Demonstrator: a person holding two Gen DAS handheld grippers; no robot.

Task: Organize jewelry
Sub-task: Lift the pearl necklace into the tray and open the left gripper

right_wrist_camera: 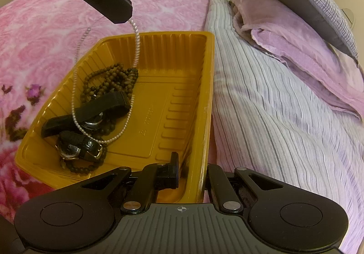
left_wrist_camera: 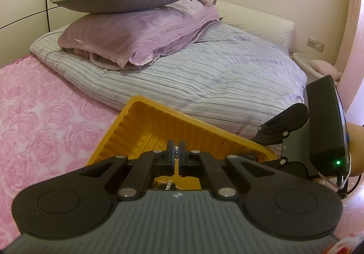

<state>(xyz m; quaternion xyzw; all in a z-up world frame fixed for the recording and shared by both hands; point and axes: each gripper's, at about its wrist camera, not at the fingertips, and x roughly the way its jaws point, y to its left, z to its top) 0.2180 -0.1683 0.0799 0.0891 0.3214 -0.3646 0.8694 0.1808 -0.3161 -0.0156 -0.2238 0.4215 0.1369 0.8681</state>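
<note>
Pearl necklace [right_wrist_camera: 77, 85] is pinched in the left gripper [left_wrist_camera: 176, 151], jaws clenched on the strand, and hangs down into the yellow tray [right_wrist_camera: 159, 85], its loop draped over the watches [right_wrist_camera: 88, 126] and brown bead string [right_wrist_camera: 109, 81]. Right gripper [right_wrist_camera: 193, 174] is held spread, straddling the tray's near wall, nothing gripped.

The yellow tray [right_wrist_camera: 182, 85] looks like thin shiny plastic with ribbed walls. The pearl necklace [right_wrist_camera: 136, 33] is made of small, smooth, glossy white beads. The dark bead string [right_wrist_camera: 109, 79] looks like dull brown wood. The watch [right_wrist_camera: 75, 149] has a shiny black strap and a gold metal buckle. The pink blanket [left_wrist_camera: 45, 117] is soft, fuzzy cloth. The striped quilt [right_wrist_camera: 273, 117] is matt, crinkly cloth.
</note>
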